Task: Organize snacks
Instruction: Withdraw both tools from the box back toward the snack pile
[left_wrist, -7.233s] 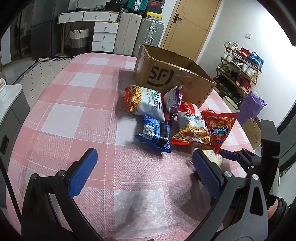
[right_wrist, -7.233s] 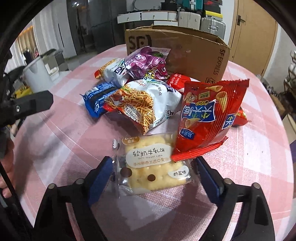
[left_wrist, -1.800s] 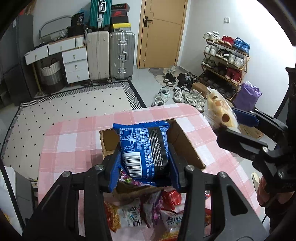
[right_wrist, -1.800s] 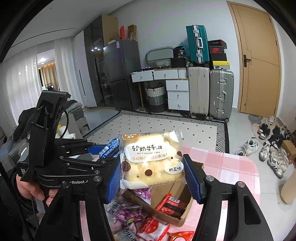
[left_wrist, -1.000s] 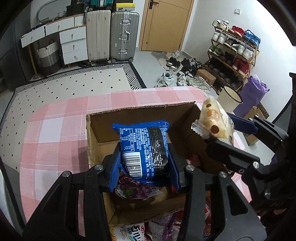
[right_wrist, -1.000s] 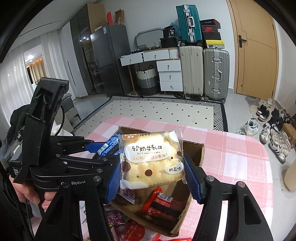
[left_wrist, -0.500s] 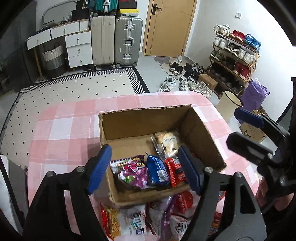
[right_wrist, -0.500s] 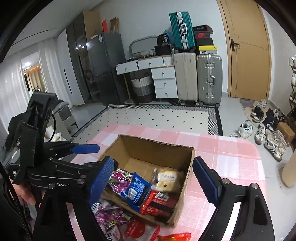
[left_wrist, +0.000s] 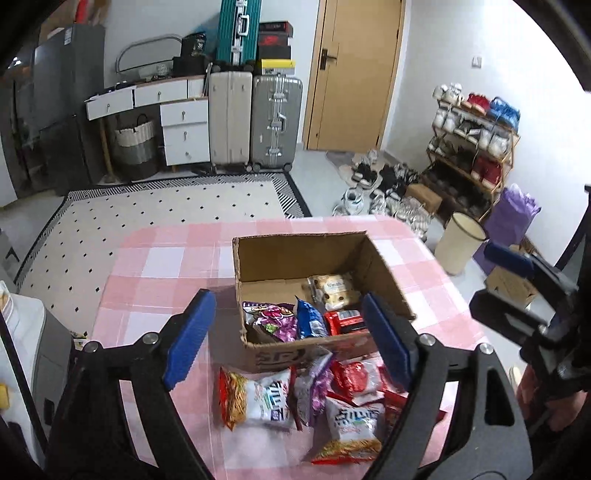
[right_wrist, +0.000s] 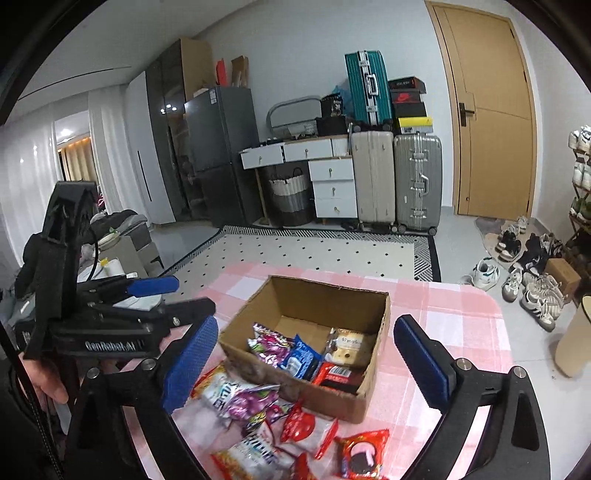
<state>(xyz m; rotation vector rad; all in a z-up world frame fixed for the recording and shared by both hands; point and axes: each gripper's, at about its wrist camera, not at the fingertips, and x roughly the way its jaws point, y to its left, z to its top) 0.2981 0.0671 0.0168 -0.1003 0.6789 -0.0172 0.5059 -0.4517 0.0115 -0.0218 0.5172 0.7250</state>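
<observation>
An open cardboard box (left_wrist: 258, 266) (right_wrist: 380, 317) stands on the pink checked table (left_wrist: 162, 266). Inside lie a blue cookie pack (left_wrist: 309, 322) (right_wrist: 298, 358), a cream biscuit pack (left_wrist: 332, 288) (right_wrist: 345, 345), a purple bag (left_wrist: 271, 319) and a red pack (left_wrist: 343, 320). Several more snack bags, such as a white noodle bag (left_wrist: 258, 400) (right_wrist: 225, 393), lie in front of the box. My left gripper (left_wrist: 288, 339) is open and empty, high above the box's near edge. My right gripper (right_wrist: 299, 367) is open and empty, also held above the box.
Suitcases (left_wrist: 255, 122) and white drawers (left_wrist: 181, 129) stand at the far wall by a wooden door (left_wrist: 354, 74). A shoe rack (left_wrist: 472, 147) and a cream bin (left_wrist: 461, 247) stand right of the table. A patterned rug (left_wrist: 166, 210) covers the floor beyond.
Both grippers opened and dropped the blue cookie pack and the biscuit pack into the box. Both have since risen and drawn back a little, empty.
</observation>
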